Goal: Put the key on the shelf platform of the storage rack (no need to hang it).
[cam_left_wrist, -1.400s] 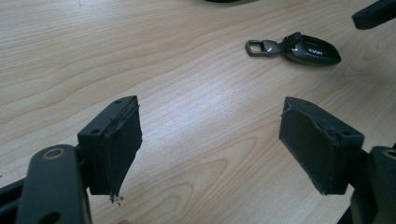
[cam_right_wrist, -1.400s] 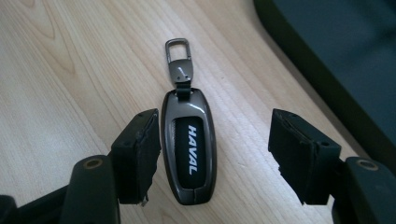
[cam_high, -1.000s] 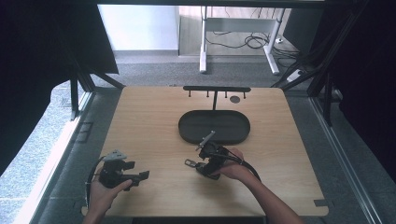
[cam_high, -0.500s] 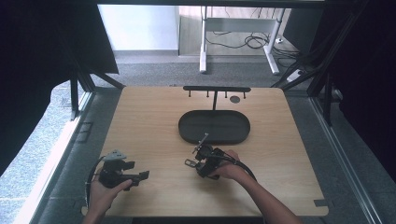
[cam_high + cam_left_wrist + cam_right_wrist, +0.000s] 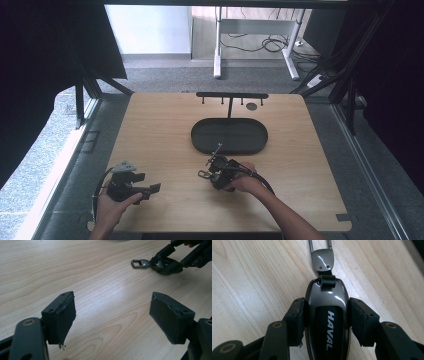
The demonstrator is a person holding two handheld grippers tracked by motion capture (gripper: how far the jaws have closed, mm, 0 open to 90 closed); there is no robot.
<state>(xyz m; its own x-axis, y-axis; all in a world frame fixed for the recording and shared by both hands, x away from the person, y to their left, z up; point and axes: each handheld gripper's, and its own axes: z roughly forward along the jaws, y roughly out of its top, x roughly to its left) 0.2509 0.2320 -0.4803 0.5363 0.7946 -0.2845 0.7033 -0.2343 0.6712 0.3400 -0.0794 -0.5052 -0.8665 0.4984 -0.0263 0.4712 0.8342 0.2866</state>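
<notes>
A glossy dark car key fob (image 5: 327,322) marked HAVAL, with a metal clasp and ring (image 5: 322,261) on its end, lies flat on the wooden table (image 5: 165,130). My right gripper (image 5: 327,312) has just been closing and both pads now press the fob's sides. From above, the right gripper (image 5: 216,170) sits just in front of the tray. The left gripper view shows the fob (image 5: 166,265) in those jaws farther off. My left gripper (image 5: 112,315) is open over bare wood, with nothing between its pads. It rests at the front left (image 5: 149,189).
A black oval tray (image 5: 200,142) lies at the table's centre back. Behind it stands a low black rack (image 5: 231,95) with several hooks. The table's front edge is close behind both hands. Dark frame posts stand at the sides.
The right gripper's jaws have closed in on the key fob. The left gripper has stayed still.
</notes>
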